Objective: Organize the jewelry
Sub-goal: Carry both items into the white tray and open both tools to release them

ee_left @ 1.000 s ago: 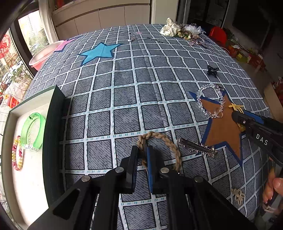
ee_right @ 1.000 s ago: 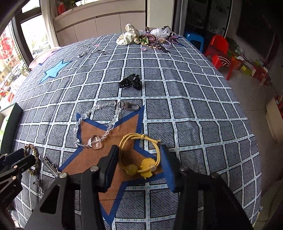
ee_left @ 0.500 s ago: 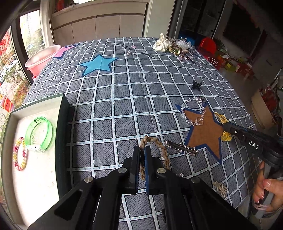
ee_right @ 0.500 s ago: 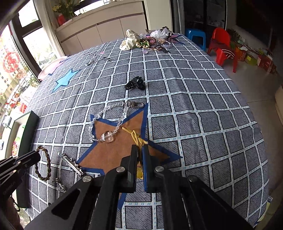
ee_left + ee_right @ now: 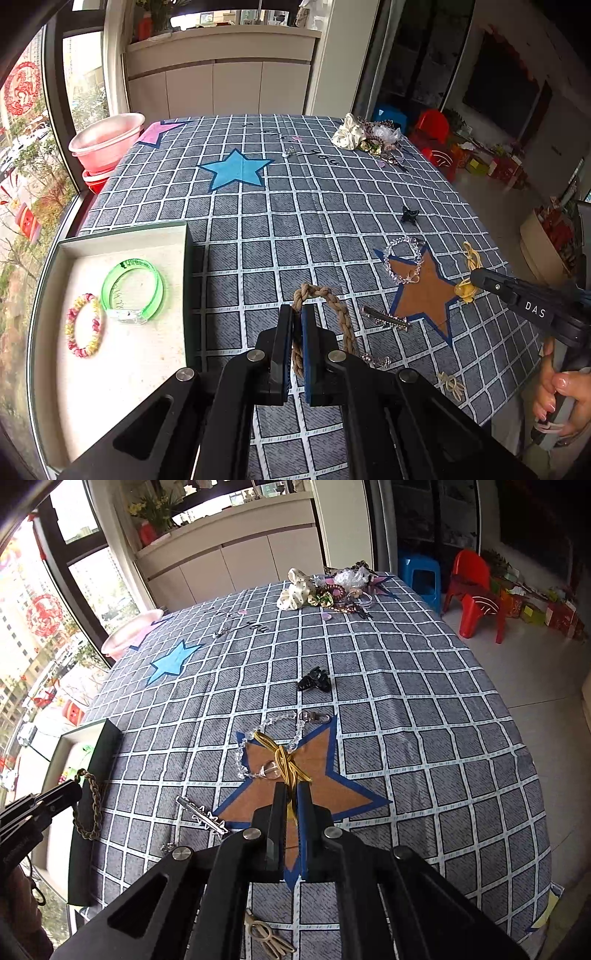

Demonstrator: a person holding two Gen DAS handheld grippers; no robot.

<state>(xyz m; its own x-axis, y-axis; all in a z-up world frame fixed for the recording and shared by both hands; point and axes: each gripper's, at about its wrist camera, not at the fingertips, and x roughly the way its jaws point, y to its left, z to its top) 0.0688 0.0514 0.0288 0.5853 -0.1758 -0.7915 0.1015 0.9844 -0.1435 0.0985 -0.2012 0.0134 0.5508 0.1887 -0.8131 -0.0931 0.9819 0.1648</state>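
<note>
Braided rope bracelet (image 5: pixel 334 314) pinched between the pressed-together fingers of the left gripper (image 5: pixel 297 328), lifted off the tabletop (image 5: pixel 288 221), loop hanging free. Yellow cord bracelet (image 5: pixel 286 762) pinched in the right gripper (image 5: pixel 291 801), its cord trailing over the brown star (image 5: pixel 325 775); bead end dangles below the fingers in the left view. Tray (image 5: pixel 184 258) sits at the left edge, already holding a green bangle (image 5: pixel 133 290) and a beaded bracelet (image 5: pixel 84 325).

Risks: both grips catch only a thin strand, so a quick swing toward the tray could let either piece slip out. The yellow cord lies right over the crystal bracelet (image 5: pixel 258 753), so it may snag and drag it along. Silver hair clip (image 5: pixel 203 816) lies near the rope loop and could catch too.
</note>
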